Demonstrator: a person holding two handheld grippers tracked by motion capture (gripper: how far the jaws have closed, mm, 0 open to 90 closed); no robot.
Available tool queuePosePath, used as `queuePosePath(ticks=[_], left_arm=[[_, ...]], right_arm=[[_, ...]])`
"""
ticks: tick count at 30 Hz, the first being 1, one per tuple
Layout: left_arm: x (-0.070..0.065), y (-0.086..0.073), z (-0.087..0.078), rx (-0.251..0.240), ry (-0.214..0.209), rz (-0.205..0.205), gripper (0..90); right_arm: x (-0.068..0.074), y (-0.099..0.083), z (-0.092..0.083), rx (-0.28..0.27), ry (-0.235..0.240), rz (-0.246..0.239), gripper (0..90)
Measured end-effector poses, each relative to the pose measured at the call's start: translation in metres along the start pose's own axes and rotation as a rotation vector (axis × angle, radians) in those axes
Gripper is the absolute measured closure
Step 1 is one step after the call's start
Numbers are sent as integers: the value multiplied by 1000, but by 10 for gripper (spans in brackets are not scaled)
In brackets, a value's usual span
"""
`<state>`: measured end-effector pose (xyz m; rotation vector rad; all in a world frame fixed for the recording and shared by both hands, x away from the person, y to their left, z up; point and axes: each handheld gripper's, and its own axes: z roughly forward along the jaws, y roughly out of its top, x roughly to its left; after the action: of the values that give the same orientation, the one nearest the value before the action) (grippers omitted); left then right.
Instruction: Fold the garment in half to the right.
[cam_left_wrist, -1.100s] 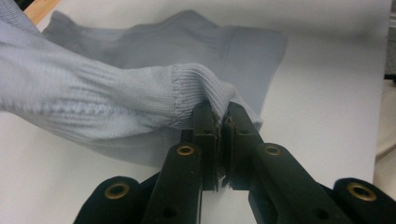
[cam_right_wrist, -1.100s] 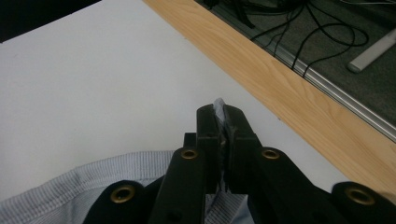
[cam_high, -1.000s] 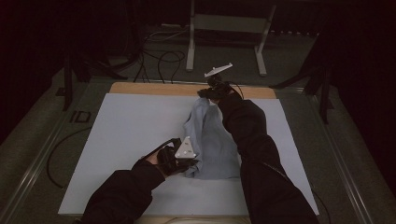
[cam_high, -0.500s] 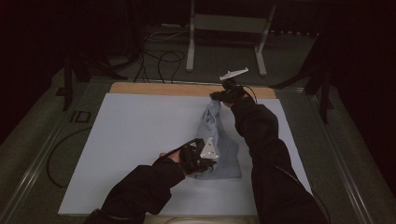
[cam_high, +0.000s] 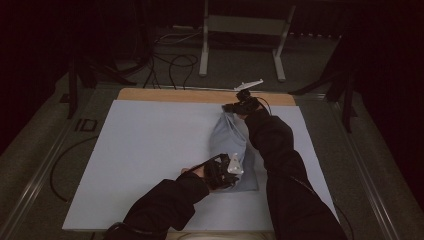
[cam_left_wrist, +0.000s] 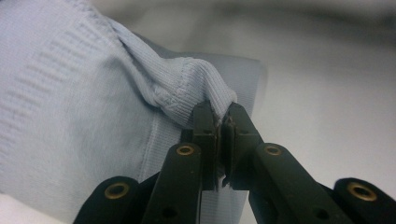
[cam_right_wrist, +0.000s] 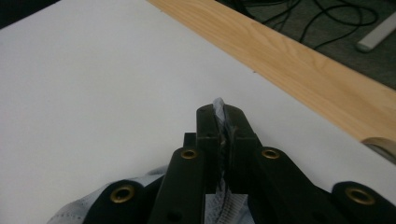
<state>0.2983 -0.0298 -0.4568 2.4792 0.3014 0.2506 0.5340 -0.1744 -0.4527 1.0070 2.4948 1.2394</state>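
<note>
We're carrying the blue garment (cam_high: 234, 150) rightward across the desk (cam_high: 150, 150) vs a sec ago. Left tool (cam_high: 223, 173) clamping the ribbed hem near us, right tool (cam_high: 239, 106) pinching the far edge. Fabric's narrowing, lowering; fold prob. under way.

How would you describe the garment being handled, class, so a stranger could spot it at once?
Start at the white sheet covering the table. On its right half lies a pale blue knitted garment, stretched between the left gripper and the right gripper. It is the sheet's one soft, ribbed thing.
</note>
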Motion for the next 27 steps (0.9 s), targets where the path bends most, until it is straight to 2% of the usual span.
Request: queuePosePath(ticks=[3, 4, 6, 8, 10, 13, 16, 18, 22, 27], left_arm=[[1, -1, 8, 7, -7, -9, 856], [2, -1, 11, 7, -11, -17, 856], [2, 0, 16, 12, -16, -17, 856], [2, 0, 22, 15, -12, -18, 855], [3, 2, 27, 15, -16, -33, 855], [3, 6, 32, 9, -20, -37, 855], [4, 10, 37, -1, -23, -51, 855], [3, 15, 40, -9, -25, -56, 854], [3, 21, 45, -12, -36, -62, 852], [3, 26, 51, 23, -72, -58, 829]], right_arm=[[-3, -5, 8, 18, 9, 7, 850], [-4, -7, 10, 27, 16, 18, 795], [-4, -10, 11, 31, -3, 27, 643], [-3, -11, 10, 36, -7, 33, 461], [-2, -10, 5, 33, -2, 40, 340], [0, -9, -4, 7, 8, 53, 224], [2, -9, -15, -16, 30, 59, 157], [2, -10, -21, -30, 35, 76, 152], [3, -15, -31, -38, 39, 76, 136], [3, -25, -41, -54, 35, 81, 133]])
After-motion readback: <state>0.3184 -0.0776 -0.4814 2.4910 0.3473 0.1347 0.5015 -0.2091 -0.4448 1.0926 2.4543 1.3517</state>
